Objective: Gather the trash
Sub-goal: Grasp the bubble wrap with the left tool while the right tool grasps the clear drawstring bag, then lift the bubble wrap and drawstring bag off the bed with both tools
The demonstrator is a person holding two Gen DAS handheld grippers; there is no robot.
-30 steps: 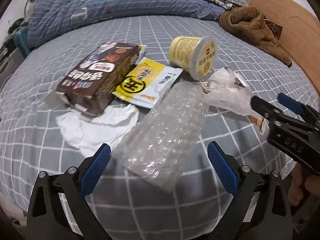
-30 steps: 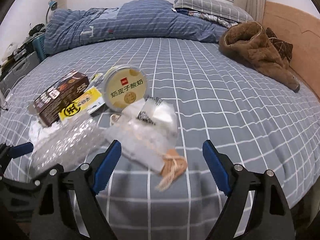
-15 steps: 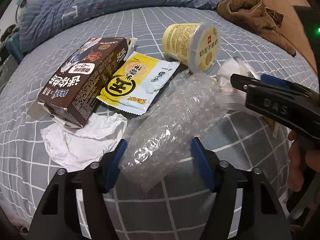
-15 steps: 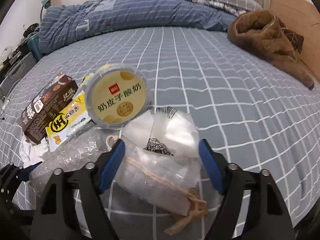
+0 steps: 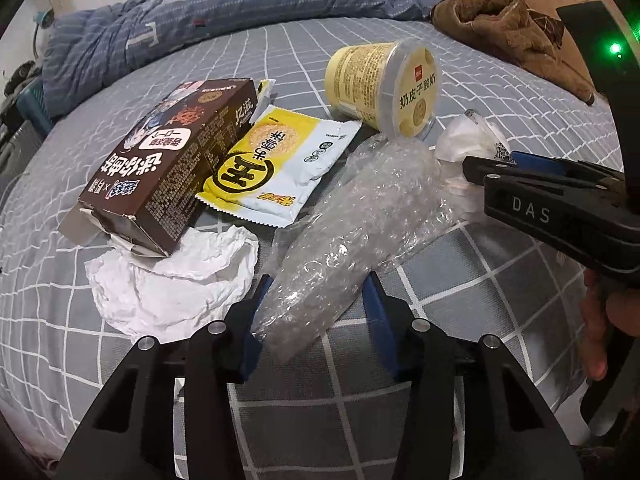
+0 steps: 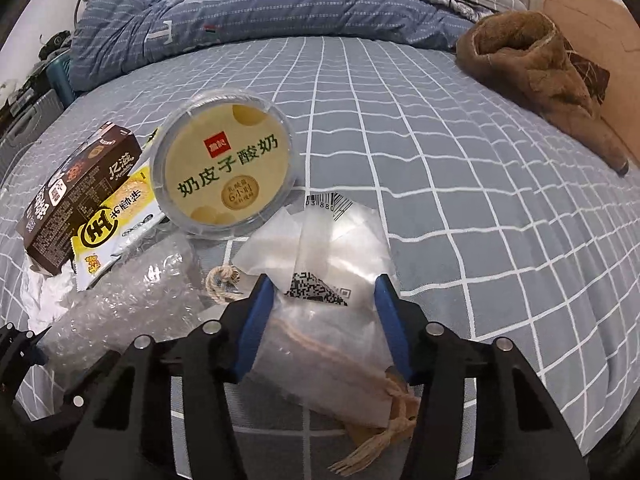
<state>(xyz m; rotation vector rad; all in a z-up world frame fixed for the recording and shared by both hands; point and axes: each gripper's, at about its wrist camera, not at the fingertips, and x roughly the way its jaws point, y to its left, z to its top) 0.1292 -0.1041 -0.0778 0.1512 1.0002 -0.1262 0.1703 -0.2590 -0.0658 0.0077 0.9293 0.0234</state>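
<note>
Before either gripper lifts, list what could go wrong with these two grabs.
1. The bubble wrap is soft and slippery; the left gripper, whose jaws have just been closing, pinches only its near end, so it may slide out.
2. The clear plastic bag in the right gripper lies against the yogurt cup, which rests on its side and could roll.
</note>
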